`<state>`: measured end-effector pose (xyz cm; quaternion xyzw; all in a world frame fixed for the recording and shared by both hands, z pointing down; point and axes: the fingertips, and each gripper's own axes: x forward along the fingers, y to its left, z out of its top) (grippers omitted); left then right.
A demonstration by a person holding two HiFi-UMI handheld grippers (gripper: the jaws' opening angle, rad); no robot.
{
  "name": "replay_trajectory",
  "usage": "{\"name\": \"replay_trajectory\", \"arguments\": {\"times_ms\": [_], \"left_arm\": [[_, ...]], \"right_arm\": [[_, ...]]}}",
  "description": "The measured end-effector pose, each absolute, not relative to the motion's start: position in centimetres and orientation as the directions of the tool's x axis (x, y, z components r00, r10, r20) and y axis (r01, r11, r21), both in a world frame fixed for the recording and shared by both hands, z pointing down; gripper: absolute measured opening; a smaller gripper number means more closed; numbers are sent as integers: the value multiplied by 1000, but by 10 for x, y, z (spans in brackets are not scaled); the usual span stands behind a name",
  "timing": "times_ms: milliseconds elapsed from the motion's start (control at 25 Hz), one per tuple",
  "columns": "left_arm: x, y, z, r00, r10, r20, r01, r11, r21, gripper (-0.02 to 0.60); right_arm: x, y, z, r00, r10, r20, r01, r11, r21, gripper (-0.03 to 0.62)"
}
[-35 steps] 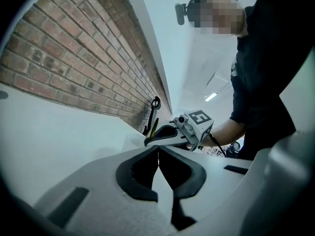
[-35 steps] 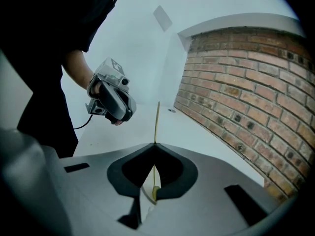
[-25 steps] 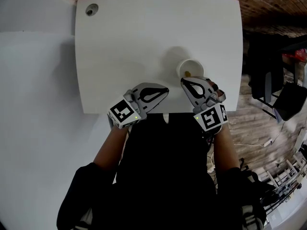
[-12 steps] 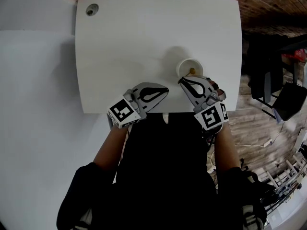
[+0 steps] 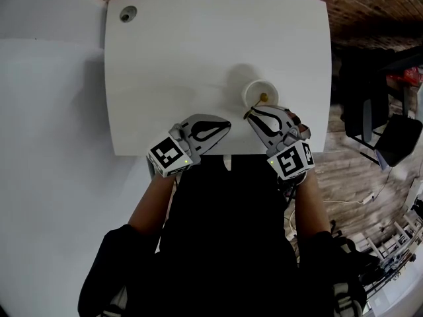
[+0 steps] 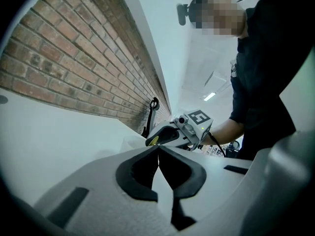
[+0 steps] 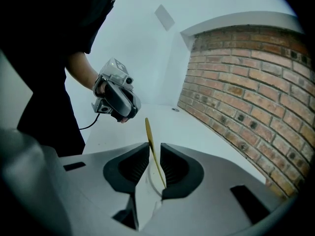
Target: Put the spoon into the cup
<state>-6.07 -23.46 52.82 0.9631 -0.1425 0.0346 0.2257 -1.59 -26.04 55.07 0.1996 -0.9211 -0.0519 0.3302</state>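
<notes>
A small white cup (image 5: 256, 90) stands on the white table (image 5: 185, 51), right of centre near the front edge. A thin gold spoon (image 5: 263, 98) shows at the cup's mouth. My right gripper (image 5: 247, 114) sits just on the near side of the cup. In the right gripper view the spoon (image 7: 149, 136) runs between the nearly closed jaws of that gripper (image 7: 154, 149), and its end sticks out past the tips. My left gripper (image 5: 229, 122) rests shut and empty at the front edge, left of the cup. Its jaws (image 6: 158, 149) meet at the tips.
A round cable hole (image 5: 126, 14) is at the table's far left corner. A brick wall (image 7: 246, 82) runs along the far side. Dark furniture and cables (image 5: 390, 137) stand on the wooden floor to the right of the table.
My right gripper has drawn slightly left and toward me. The spoon's visible end has shifted a little farther into the cup. The left gripper has not moved.
</notes>
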Motion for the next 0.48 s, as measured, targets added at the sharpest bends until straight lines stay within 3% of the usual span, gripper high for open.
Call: {"name": "replay_trajectory", "arguments": {"times_ms": [480], "left_arm": [[-61,-233,518,960,-255,114,-280,-874,398,17]], "right_arm": [[-2,-251,554,-659,-429,618,-363,901,238,75]]}}
